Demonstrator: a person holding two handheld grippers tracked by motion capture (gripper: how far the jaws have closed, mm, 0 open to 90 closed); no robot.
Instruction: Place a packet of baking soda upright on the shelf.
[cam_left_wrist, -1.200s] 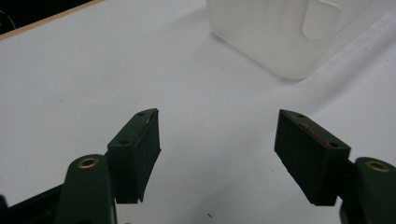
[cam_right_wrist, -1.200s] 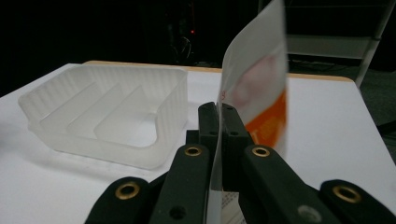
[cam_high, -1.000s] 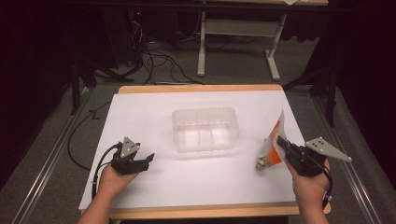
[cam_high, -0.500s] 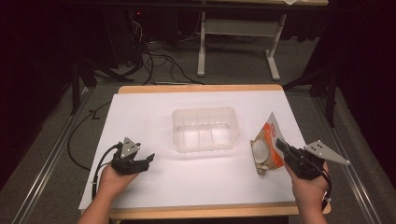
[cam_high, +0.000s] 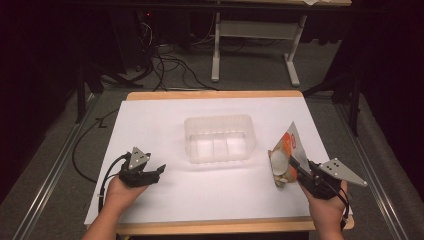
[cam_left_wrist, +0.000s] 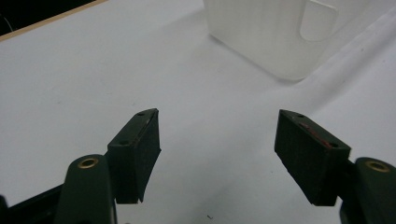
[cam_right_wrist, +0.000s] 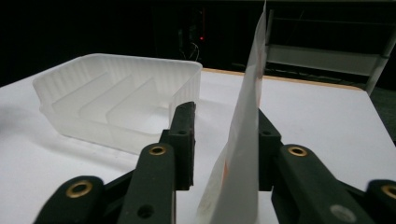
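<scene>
Packet (cam_high: 284, 159) stands on the surface (cam_high: 165, 125) right of the tray (cam_high: 220, 137), between our right gripper (cam_right_wrist: 224, 140) jaws, which have just been opening and no longer pinch it; left gripper (cam_left_wrist: 217, 140) gapes empty; traying remains

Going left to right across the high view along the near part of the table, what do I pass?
Left gripper, jaws open → clear ribbed plastic tray with dividers → orange and white snack pouch → right gripper, its jaws just opening with the pouch between them.
</scene>
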